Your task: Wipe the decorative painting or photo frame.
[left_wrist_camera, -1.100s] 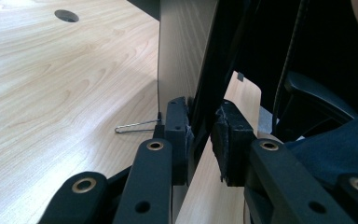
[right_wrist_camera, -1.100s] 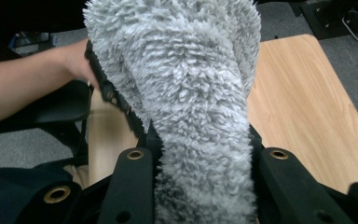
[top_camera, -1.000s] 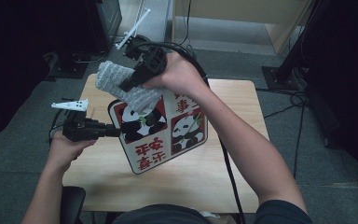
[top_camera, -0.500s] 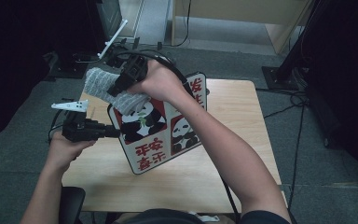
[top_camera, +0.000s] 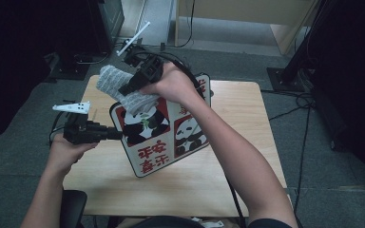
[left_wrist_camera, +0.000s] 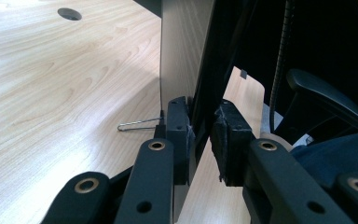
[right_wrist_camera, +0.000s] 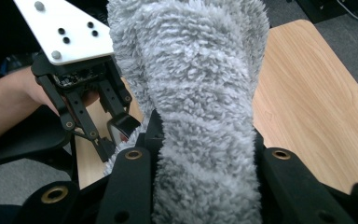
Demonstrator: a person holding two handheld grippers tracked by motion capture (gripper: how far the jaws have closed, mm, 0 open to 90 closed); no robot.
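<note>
Overhead, the left gripper (top_camera: 105, 135) was clamped on the left edge of a panda board (top_camera: 166, 137), which stood tilted on its lower edge on the table (top_camera: 247, 156). Its pads (left_wrist_camera: 179, 130) pinched that edge from both sides. The right gripper (top_camera: 129, 88) was closed on a grey fluffy cloth (top_camera: 119, 88), pressed against the board's upper left corner.
</note>
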